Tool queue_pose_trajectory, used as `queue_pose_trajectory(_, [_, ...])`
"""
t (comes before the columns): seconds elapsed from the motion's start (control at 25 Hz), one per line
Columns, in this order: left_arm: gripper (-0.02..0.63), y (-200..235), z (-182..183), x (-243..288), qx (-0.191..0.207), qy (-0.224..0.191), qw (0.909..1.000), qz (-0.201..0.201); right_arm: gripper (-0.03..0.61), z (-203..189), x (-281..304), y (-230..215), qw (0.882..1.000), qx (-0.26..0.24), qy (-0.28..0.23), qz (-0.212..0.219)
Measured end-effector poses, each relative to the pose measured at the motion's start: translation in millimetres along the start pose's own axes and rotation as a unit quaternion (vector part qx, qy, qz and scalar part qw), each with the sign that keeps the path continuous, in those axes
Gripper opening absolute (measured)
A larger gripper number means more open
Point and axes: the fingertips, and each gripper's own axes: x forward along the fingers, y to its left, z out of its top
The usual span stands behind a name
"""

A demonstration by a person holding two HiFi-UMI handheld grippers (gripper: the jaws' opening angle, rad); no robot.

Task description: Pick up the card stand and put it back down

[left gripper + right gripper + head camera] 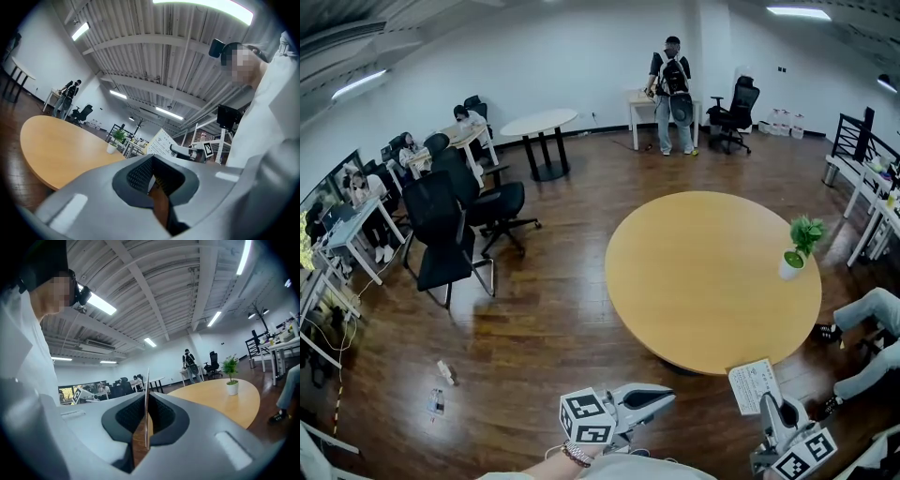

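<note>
The card stand (754, 384) is a white printed card, held off the table over its near edge. My right gripper (766, 401) is shut on the card's lower end, at the bottom right of the head view. In the right gripper view the card stand (147, 390) shows edge-on as a thin sheet pinched between the dark pads (161, 416). My left gripper (668, 397) hovers low in front of the table with its jaws together and nothing in them. From the left gripper view the card stand (161, 142) and right gripper (187, 151) appear to the right.
A round wooden table (703, 281) carries a small potted plant (795, 253) near its right edge. Black office chairs (450, 230) stand to the left. A person (672, 94) stands far behind, and a seated person's legs (872, 314) are at the right.
</note>
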Motion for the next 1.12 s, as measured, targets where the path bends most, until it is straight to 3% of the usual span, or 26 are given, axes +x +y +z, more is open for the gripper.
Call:
queue_pose_trajectory(0.16, [0.000,-16.9,11.5,25.3,0.005,-0.001,0.9999,-0.009,0.021,8.5,-10.2,-4.8,1.000,0.006,-0.002,0.011])
queue_pose_trajectory(0.32, [0.002,-27.8,-1.4,44.8,0.017,0.013,0.9995,-0.022,0.021,-2.0,-18.4,-8.6,1.000,0.013,0.005,0.015])
queue_pose_trajectory(0.76, [0.000,-42.6,-6.9,56.6,0.059,0.038,0.9972,-0.028,0.021,1.0,-14.5,-2.2,0.999,0.017,0.011,0.035])
queue_pose_trajectory(1.12, [0.000,-44.0,-12.5,61.5,0.033,0.029,0.9986,-0.029,0.021,0.3,-17.7,-5.6,0.999,0.020,0.014,0.034])
